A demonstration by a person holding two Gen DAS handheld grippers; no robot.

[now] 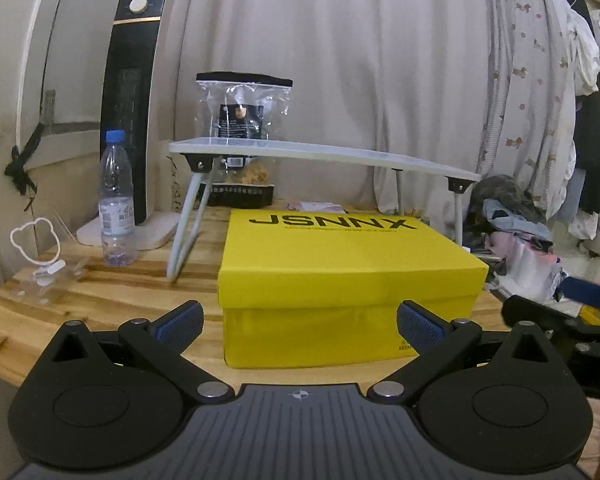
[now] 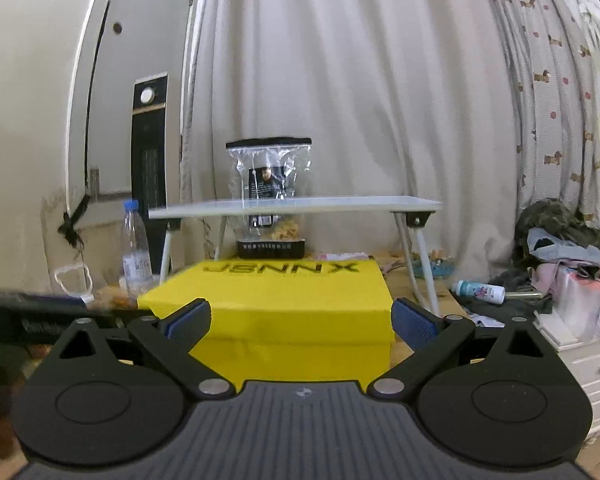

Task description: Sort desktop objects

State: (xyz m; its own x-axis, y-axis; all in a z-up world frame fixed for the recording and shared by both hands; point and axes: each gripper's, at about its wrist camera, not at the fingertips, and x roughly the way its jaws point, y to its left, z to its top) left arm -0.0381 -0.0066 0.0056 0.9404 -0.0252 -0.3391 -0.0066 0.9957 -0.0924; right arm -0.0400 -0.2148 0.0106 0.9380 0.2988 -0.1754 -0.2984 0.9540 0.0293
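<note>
Far left on wooden desk (image 1: pixel 100 300): white bear-shaped ring (image 1: pixel 36 246), then clear water bottle (image 1: pixel 116 200) standing upright before black tower heater (image 1: pixel 134 100). Centre: yellow shoebox (image 1: pixel 339 280), lid shut, just before small white folding table (image 1: pixel 319 156); clear snack bag (image 1: pixel 244 110) stands behind. Left gripper (image 1: pixel 300 326) spread wide, holding nothing, facing box. Right gripper (image 2: pixel 300 320) likewise spread, empty, box between its fingers' line of sight. Far right: pile of clothes (image 2: pixel 559 240).

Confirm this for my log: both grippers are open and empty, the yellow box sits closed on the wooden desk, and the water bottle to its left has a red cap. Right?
Not quite: the water bottle has a blue cap, not red, as the left wrist view shows. The rest stands: the left gripper and right gripper are open and empty, and the yellow box sits closed on the wooden desk.
</note>
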